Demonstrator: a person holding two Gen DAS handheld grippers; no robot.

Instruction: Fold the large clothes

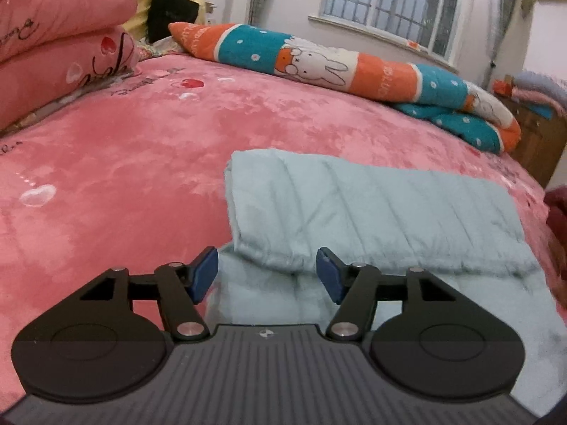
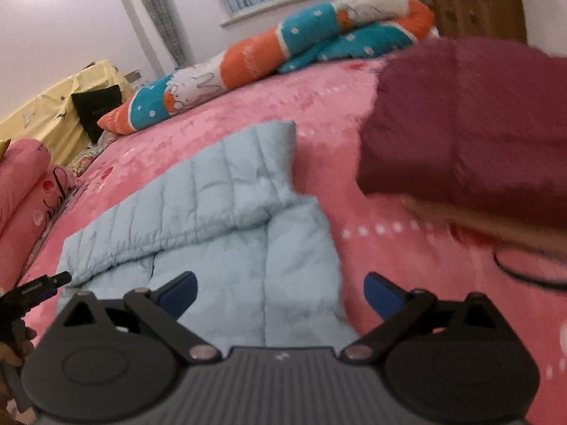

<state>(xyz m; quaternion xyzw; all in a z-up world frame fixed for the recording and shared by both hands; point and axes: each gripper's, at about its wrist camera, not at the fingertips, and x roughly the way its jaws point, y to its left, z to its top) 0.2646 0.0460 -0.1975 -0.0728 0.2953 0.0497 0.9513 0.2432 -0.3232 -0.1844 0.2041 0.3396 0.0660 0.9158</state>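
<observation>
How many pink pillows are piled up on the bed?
2 show: the upper pink pillow lies on the lower pink pillow, both at the head end of the pink bed cover, far from the light blue jacket. More may be hidden beyond the picture's edge.

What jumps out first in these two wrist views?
The light blue quilted garment lies partly folded on the pink bedspread, right in front of both open grippers, left and right, with nothing between the jaws. Behind it, an orange-and-teal rabbit-print blanket runs along the far edge of the bed under the window. In the right wrist view, a blurred maroon garment fills the upper right.
</observation>
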